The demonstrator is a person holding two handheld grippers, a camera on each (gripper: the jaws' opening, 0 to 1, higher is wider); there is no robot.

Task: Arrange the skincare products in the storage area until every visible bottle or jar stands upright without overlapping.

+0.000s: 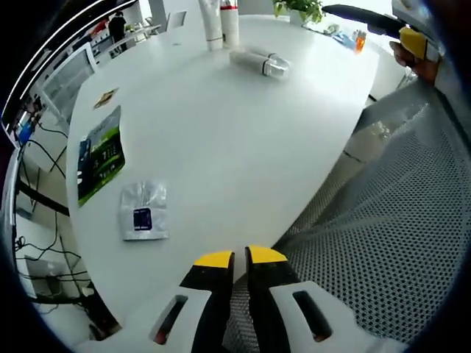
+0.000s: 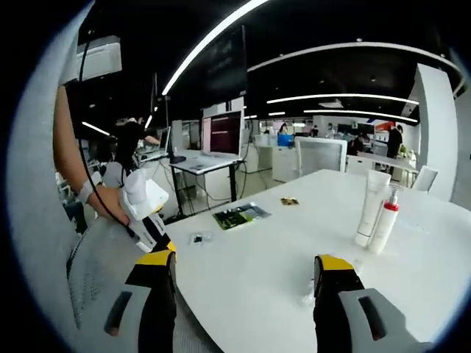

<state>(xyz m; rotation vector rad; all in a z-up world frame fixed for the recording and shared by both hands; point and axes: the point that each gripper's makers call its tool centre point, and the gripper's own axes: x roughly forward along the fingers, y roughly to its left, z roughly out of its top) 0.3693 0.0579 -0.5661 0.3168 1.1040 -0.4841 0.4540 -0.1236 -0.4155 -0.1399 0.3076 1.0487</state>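
A white tube [image 1: 213, 26] and a white bottle with a red cap [image 1: 229, 22] stand upright side by side at the far end of the white table [image 1: 235, 147]. Close to them a clear-capped bottle [image 1: 261, 61] lies on its side. My left gripper [image 1: 239, 257] is shut on nothing, over the table's near edge, far from all three. In the right gripper view the tube [image 2: 372, 206] and the red-capped bottle [image 2: 386, 228] stand to the right, beyond my right gripper [image 2: 244, 261], which is open and empty. The left gripper [image 2: 143, 197] shows at the left, held by a hand.
A green and black packet [image 1: 99, 154], a silver sachet [image 1: 143, 209] and a small wrapper [image 1: 105, 98] lie flat on the table's left side. A mesh chair [image 1: 383, 220] is at the right edge. A potted plant [image 1: 302, 9] stands at the far end. Desks and monitors [image 2: 221, 136] fill the room behind.
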